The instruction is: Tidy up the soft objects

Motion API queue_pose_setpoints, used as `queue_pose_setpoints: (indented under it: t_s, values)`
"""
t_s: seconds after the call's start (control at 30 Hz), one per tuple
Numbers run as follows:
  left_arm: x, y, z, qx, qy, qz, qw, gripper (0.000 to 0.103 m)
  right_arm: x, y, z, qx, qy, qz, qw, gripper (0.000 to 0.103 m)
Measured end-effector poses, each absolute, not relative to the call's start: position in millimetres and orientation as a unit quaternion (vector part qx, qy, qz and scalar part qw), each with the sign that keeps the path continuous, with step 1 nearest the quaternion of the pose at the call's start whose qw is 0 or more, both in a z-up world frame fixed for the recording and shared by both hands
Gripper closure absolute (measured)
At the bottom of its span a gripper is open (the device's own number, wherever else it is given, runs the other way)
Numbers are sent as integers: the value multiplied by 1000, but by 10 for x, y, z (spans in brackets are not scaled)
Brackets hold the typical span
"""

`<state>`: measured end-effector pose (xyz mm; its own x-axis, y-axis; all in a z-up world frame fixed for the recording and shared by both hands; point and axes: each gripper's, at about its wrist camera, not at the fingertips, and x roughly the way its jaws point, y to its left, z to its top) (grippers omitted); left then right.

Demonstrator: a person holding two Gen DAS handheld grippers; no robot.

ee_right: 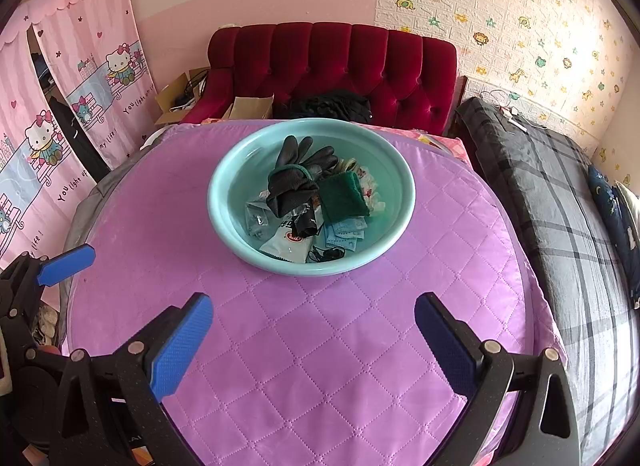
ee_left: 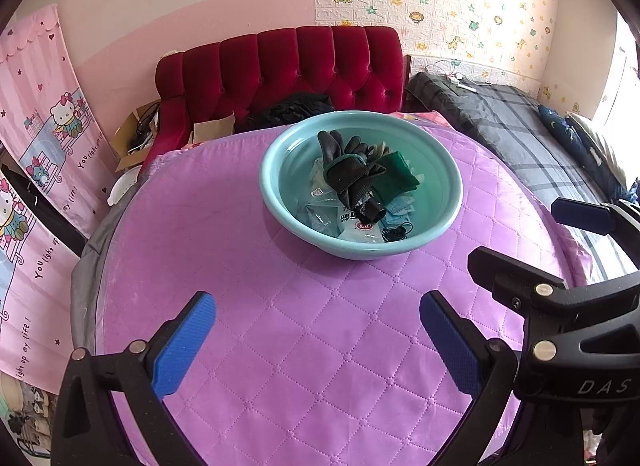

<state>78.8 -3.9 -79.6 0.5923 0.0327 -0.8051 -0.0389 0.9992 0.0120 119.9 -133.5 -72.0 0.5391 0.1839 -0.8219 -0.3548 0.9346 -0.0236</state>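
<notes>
Purple quilted bench [ee_left: 300, 326] bearing, at its centre, a teal basin [ee_left: 448, 201] heaped with black gloves [ee_left: 344, 169], a green cloth [ee_left: 396, 177] and packets, while left gripper [ee_left: 318, 340] and right gripper [ee_right: 314, 340] hover nearby, jaws apart, empty.

Left tongs [ee_left: 318, 340]: black frame, blue ribbed pads [ee_left: 184, 344], spread wide with nothing between them. They hover on the near side of the teal plastic basin [ee_left: 276, 201], well apart from it, pointing toward it.

Right tongs [ee_right: 314, 340]: same build, black frame and blue ribbed pads [ee_right: 182, 346], likewise spread wide and empty. Also near side of the basin, well apart, aimed at it.

The two tongs sit side by side, just beside each other; each shows at the edge of the other's view.
</notes>
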Motion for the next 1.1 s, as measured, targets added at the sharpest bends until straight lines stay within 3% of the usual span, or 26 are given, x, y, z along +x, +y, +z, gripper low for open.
queue_pose_setpoints:
  t_s: [1.1]
  values:
    - [884,-117,-828,1,460,21,888,0,1311,-1416,-732,-87,457,156,871,0]
